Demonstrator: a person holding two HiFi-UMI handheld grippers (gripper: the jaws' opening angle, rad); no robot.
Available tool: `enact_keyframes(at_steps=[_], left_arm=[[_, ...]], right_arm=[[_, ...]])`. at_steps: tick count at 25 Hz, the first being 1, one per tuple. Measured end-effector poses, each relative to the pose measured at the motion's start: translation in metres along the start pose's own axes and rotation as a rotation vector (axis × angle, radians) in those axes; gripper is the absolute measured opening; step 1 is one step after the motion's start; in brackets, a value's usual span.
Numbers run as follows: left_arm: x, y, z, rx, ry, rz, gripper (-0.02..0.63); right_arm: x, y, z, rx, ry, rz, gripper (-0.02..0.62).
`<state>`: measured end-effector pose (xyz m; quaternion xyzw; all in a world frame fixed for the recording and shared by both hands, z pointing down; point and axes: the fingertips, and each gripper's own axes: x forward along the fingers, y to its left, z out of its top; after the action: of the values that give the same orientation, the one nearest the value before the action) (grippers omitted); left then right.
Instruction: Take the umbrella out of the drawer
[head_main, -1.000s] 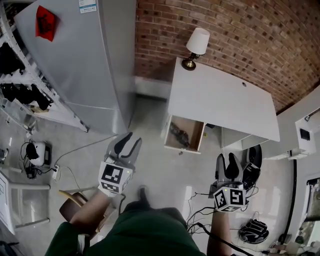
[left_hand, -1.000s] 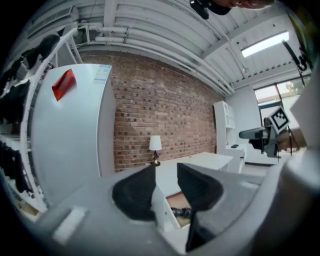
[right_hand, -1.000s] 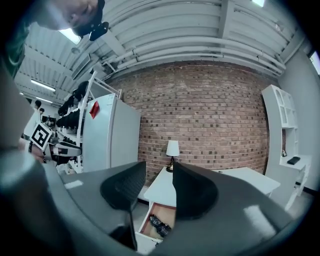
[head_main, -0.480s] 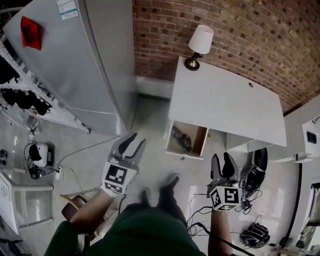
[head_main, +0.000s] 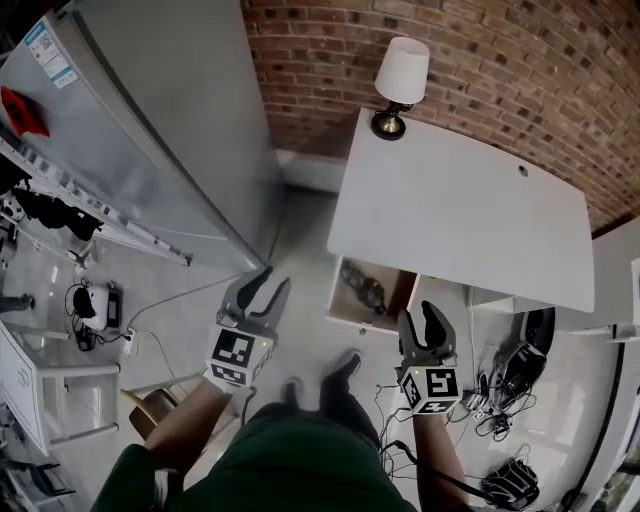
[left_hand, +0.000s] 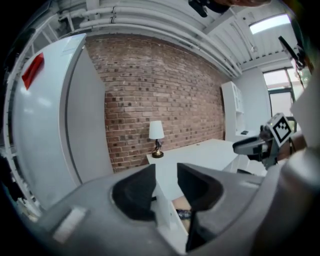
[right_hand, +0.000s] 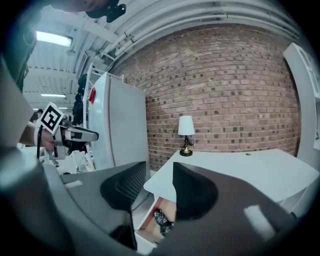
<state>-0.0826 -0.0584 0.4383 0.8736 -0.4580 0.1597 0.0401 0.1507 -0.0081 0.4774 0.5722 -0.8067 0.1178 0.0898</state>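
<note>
A dark, patterned folded umbrella (head_main: 362, 288) lies in the open wooden drawer (head_main: 343, 312) under the white desk (head_main: 450, 215). My left gripper (head_main: 270, 283) hangs open over the floor, left of the drawer and apart from it. My right gripper (head_main: 422, 315) is open too, just off the drawer's front right corner, with nothing between its fingers. In the left gripper view the gripper (left_hand: 166, 187) frames the drawer and a bit of the umbrella (left_hand: 184, 214). The right gripper view looks past its gripper (right_hand: 159, 187) at the umbrella (right_hand: 162, 220) in the drawer.
A table lamp (head_main: 398, 85) stands at the desk's back left corner against the brick wall. A tall silver fridge (head_main: 170, 130) fills the left. Cables and bags (head_main: 515, 365) lie on the floor right of the drawer, and a chair (head_main: 150, 405) stands behind my left arm.
The person has stepped toward the desk. Both grippers have come closer to the drawer, and the right one now sits near its front right corner. Both stay open.
</note>
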Motion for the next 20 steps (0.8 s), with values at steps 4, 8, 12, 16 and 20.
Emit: enact_keyframes(at_steps=[4, 8, 12, 16, 20], left_arm=[[0.03, -0.006, -0.013, -0.007, 0.059, 0.023, 0.132], [0.05, -0.012, -0.024, -0.012, 0.101, 0.043, 0.132], [0.069, -0.016, -0.034, -0.017, 0.138, 0.05, 0.132], [0.086, -0.022, -0.048, -0.019, 0.172, 0.044, 0.132], [0.099, -0.025, -0.067, -0.021, 0.21, 0.027, 0.132]], right_arm=[[0.024, -0.03, -0.023, 0.036, 0.045, 0.03, 0.153], [0.04, -0.047, -0.045, 0.053, 0.09, 0.069, 0.153], [0.054, -0.059, -0.059, 0.071, 0.118, 0.09, 0.153], [0.07, -0.069, -0.087, 0.071, 0.177, 0.111, 0.153], [0.092, -0.071, -0.124, 0.051, 0.258, 0.131, 0.153]])
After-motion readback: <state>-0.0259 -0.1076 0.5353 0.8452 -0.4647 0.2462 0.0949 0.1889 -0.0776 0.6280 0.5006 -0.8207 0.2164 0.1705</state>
